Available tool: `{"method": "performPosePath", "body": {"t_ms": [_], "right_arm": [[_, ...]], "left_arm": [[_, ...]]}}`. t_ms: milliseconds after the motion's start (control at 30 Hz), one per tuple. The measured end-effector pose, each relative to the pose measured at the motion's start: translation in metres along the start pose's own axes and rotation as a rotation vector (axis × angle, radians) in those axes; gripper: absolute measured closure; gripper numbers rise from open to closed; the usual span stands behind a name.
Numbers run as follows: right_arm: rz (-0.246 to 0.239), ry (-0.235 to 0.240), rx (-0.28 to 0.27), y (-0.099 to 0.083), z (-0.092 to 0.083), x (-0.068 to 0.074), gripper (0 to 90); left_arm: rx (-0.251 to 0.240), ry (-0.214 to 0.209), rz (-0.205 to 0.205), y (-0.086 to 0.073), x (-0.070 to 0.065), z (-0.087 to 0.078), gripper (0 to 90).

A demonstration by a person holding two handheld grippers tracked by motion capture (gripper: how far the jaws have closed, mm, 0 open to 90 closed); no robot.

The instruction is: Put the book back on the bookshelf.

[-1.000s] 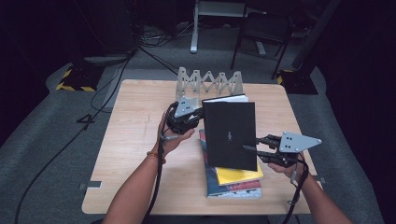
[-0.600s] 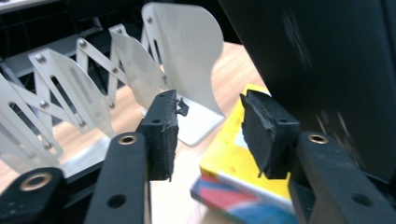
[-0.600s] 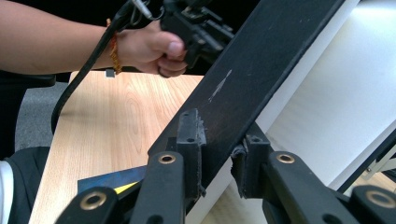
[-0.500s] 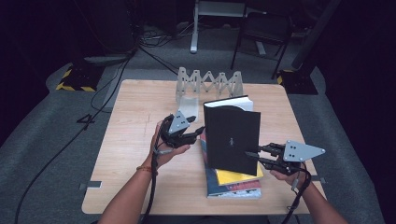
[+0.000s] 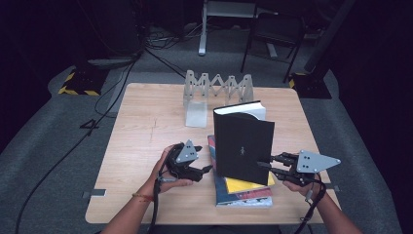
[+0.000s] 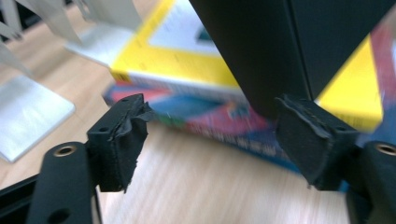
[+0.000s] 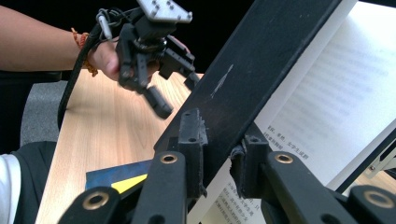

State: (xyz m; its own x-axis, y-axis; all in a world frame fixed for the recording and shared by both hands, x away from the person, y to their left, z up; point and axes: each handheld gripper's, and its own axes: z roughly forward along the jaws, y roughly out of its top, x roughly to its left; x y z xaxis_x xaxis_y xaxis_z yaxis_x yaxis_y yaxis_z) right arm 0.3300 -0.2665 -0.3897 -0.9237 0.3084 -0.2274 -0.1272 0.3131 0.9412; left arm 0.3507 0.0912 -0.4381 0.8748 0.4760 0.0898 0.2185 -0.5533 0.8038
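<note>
Black book point(image 5: 242, 145) in right gripper point(image 5: 267, 166)

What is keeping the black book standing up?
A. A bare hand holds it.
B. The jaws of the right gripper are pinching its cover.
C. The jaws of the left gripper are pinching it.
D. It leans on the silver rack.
B: in the right gripper view, the right gripper has its jaws clamped on the cover of the black book, while the left gripper has open jaws with nothing pinched between them.
</note>
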Motion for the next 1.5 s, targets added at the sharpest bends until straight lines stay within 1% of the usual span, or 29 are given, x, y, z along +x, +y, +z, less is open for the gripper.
{"method": "performPosePath", "body": {"t_ms": [167, 267, 300, 433, 467, 533, 567, 600, 667, 767, 867, 933, 1000, 1067, 1133, 1167, 1200, 1233, 1300, 1367, 1400, 1467, 1500], "right_arm": [[-0.008, 0.002, 0.006, -0.001, -0.002, 0.004, 76.4], [-0.009, 0.004, 0.008, -0.002, -0.003, 0.005, 76.6], [-0.010, 0.005, 0.008, -0.002, -0.003, 0.005, 76.6], [-0.010, 0.008, 0.009, -0.003, -0.004, 0.006, 76.7], [-0.012, 0.008, 0.010, -0.003, -0.004, 0.006, 76.8], [-0.013, 0.011, 0.013, -0.004, -0.005, 0.007, 77.0], [-0.013, 0.012, 0.016, -0.004, -0.005, 0.008, 77.1], [-0.014, 0.013, 0.019, -0.004, -0.006, 0.009, 77.1], [-0.021, 0.014, 0.024, -0.004, -0.007, 0.010, 77.2], [-0.009, 0.013, 0.024, -0.007, -0.008, 0.011, 77.2], [-0.003, 0.014, 0.031, -0.009, -0.009, 0.011, 77.2], [0.004, 0.011, 0.033, -0.010, -0.010, 0.011, 77.2], [0.007, 0.012, 0.038, -0.011, -0.011, 0.011, 76.7], [0.010, 0.007, 0.041, -0.013, -0.011, 0.011, 76.1], [0.007, -0.008, 0.049, -0.013, -0.012, 0.010, 74.9], [0.006, -0.015, 0.051, -0.013, -0.013, 0.010, 74.6], [0.005, -0.021, 0.051, -0.014, -0.014, 0.009, 74.3], [0.011, -0.037, 0.054, -0.014, -0.015, 0.008, 73.6], [0.026, -0.064, 0.051, -0.016, -0.018, 0.005, 73.7], [0.031, -0.073, 0.053, -0.016, -0.019, 0.004, 73.7], [0.034, -0.068, 0.049, -0.016, -0.019, 0.004, 73.8], [0.031, -0.081, 0.060, -0.016, -0.017, 0.004, 73.5], [0.031, -0.081, 0.060, -0.016, -0.017, 0.004, 73.5]], "left_arm": [[0.008, -0.065, -0.027, -0.003, -0.009, 0.007, 24.2], [0.001, -0.114, -0.061, -0.001, -0.014, 0.016, 24.4], [-0.001, -0.120, -0.069, -0.001, -0.015, 0.018, 24.7], [-0.008, -0.122, -0.081, 0.002, -0.016, 0.025, 25.6], [-0.014, -0.125, -0.078, 0.003, -0.017, 0.027, 26.0], [-0.027, -0.131, -0.067, 0.006, -0.020, 0.029, 28.0], [-0.031, -0.139, -0.063, 0.007, -0.020, 0.029, 29.1], [-0.031, -0.154, -0.048, 0.009, -0.022, 0.031, 31.4], [-0.036, -0.143, -0.033, 0.012, -0.024, 0.032, 32.4], [-0.040, -0.163, -0.051, 0.015, -0.023, 0.036, 30.2], [-0.061, -0.180, -0.063, 0.017, -0.021, 0.037, 30.1], [-0.070, -0.185, -0.064, 0.018, -0.021, 0.037, 30.0], [-0.082, -0.181, -0.062, 0.019, -0.021, 0.036, 30.2], [-0.093, -0.184, -0.062, 0.020, -0.020, 0.036, 30.4], [-0.104, -0.178, -0.065, 0.022, -0.020, 0.036, 30.0], [-0.106, -0.176, -0.061, 0.024, -0.019, 0.035, 29.5], [-0.117, -0.165, -0.059, 0.026, -0.019, 0.035, 28.9], [-0.126, -0.161, -0.063, 0.027, -0.018, 0.035, 28.4], [-0.139, -0.166, -0.069, 0.031, -0.015, 0.035, 27.2], [-0.154, -0.173, -0.070, 0.034, -0.012, 0.035, 26.7], [-0.158, -0.173, -0.067, 0.037, -0.011, 0.034, 25.9], [-0.185, -0.176, -0.061, 0.042, -0.009, 0.033, 25.4], [-0.185, -0.176, -0.061, 0.042, -0.009, 0.033, 25.8]]}}
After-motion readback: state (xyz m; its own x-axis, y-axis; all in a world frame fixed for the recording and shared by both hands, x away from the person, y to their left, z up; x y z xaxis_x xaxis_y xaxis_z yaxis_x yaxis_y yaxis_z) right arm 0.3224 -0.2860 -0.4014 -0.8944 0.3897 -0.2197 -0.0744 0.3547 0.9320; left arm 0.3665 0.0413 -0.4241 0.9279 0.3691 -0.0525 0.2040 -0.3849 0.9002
